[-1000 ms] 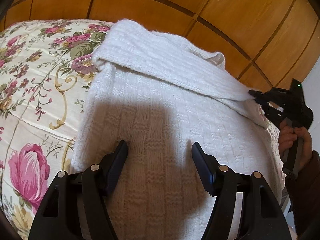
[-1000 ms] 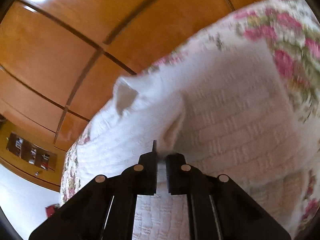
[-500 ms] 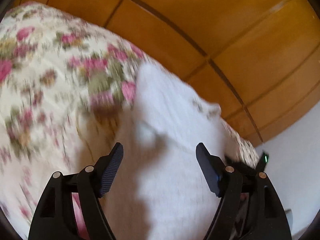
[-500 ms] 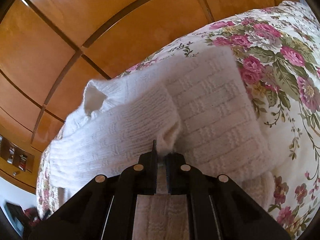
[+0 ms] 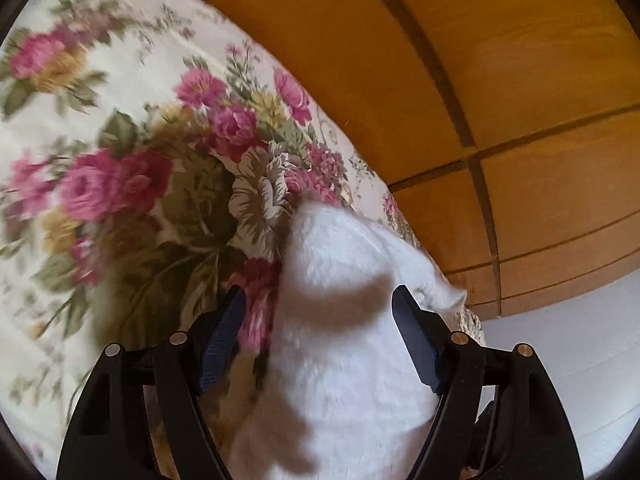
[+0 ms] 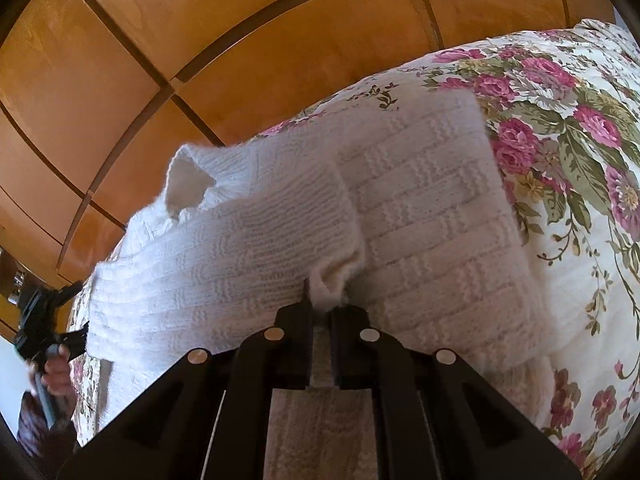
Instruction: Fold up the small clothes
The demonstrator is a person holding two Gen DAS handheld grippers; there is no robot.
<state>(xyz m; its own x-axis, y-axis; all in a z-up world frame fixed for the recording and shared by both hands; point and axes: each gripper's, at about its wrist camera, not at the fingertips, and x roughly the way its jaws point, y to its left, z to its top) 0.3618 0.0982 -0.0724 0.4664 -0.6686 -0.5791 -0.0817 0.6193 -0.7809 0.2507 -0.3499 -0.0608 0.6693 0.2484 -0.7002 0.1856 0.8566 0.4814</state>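
Note:
A white knitted sweater [image 6: 420,208] lies on the floral bedspread [image 6: 580,128], with one sleeve [image 6: 240,248] folded across its body. My right gripper [image 6: 322,308] is shut on the cuff end of that sleeve. In the left wrist view, my left gripper [image 5: 316,316] is open, its jaws wide apart on either side of a raised corner of the sweater [image 5: 340,288], touching nothing that I can see. The left gripper also shows in the right wrist view [image 6: 44,320] at the sweater's left edge, held by a hand.
A wooden panelled headboard or wall [image 6: 200,60] runs behind the bed. The floral bedspread [image 5: 120,160] spreads to the left of the sweater in the left wrist view. A white wall [image 5: 580,340] shows at the right.
My left gripper has swung from over the sweater's body to its far corner, staying open. My right gripper has kept its hold and laid the sleeve across the sweater.

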